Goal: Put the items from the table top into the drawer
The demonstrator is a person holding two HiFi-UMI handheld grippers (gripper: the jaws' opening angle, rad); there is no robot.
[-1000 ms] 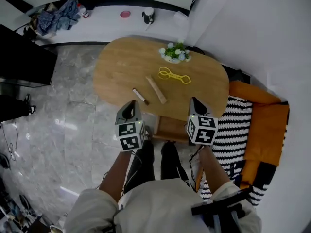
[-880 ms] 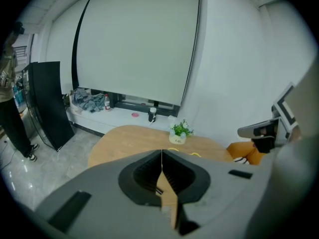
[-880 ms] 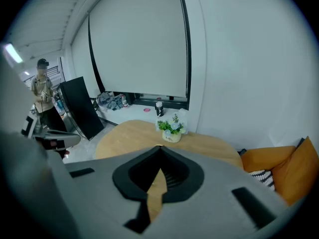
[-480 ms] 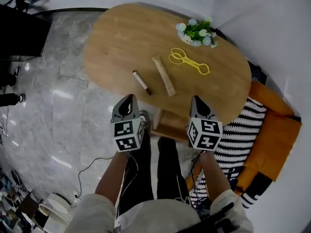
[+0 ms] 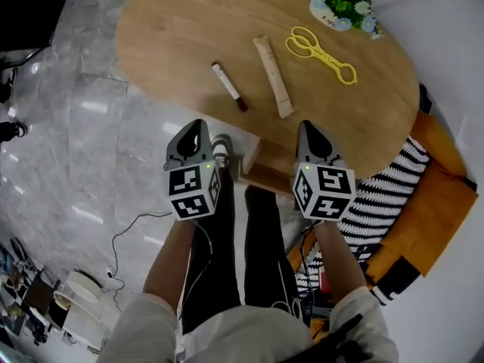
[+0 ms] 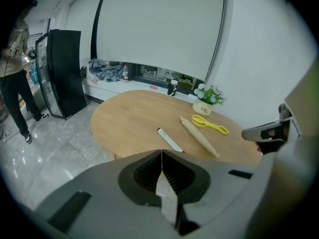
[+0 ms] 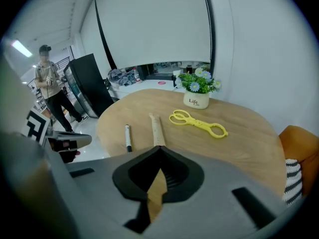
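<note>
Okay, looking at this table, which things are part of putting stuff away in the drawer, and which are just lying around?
For the job:
marker
beige packet
yellow scissor-shaped tool
drawer below the table

Just lying about:
flower pot, probably decoration
striped cushion
orange cushion

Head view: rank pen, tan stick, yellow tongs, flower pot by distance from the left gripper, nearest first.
1. pen: just ahead of the left gripper, leftmost item
2. tan stick: right of the pen
3. yellow tongs: further right
4. flower pot: far right, behind the tongs
</note>
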